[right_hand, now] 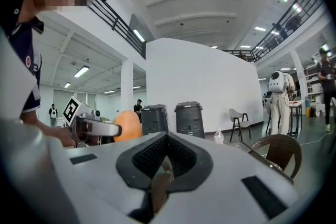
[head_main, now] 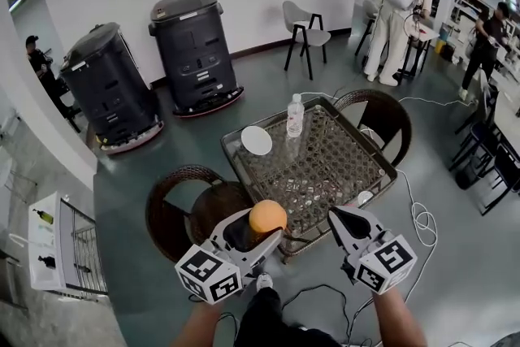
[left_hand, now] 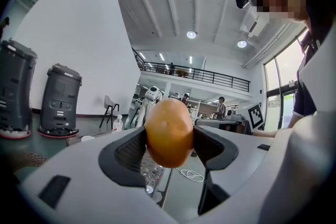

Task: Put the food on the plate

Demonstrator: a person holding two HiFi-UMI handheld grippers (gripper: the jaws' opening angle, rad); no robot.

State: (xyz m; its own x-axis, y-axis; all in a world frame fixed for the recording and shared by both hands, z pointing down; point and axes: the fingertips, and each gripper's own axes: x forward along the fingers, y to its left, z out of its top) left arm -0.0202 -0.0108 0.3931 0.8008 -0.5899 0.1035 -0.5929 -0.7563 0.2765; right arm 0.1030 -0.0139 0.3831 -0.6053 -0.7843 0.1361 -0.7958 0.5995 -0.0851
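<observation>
Smooth, faintly glossy skin on the orange fruit (left_hand: 169, 132). Matt grey plastic shell on the left gripper (head_main: 258, 230), with black ribbed fingers (left_hand: 128, 152) of rubbery look. Open wicker weave in a dark frame for the bench (head_main: 325, 166); smooth white plate (head_main: 257, 140); clear plastic bottle (head_main: 295, 116); woven wicker chair (head_main: 175, 211); smooth floor (head_main: 268, 85) with a slight sheen.

You'll find no readable text, number or brand here. The cube (head_main: 210, 275) on your left gripper (head_main: 268, 225) and the one on your right gripper (head_main: 336, 214) carry only black-and-white square patterns. The label of the bottle (head_main: 295, 116) on the table (head_main: 230, 154) is too small to read.
</observation>
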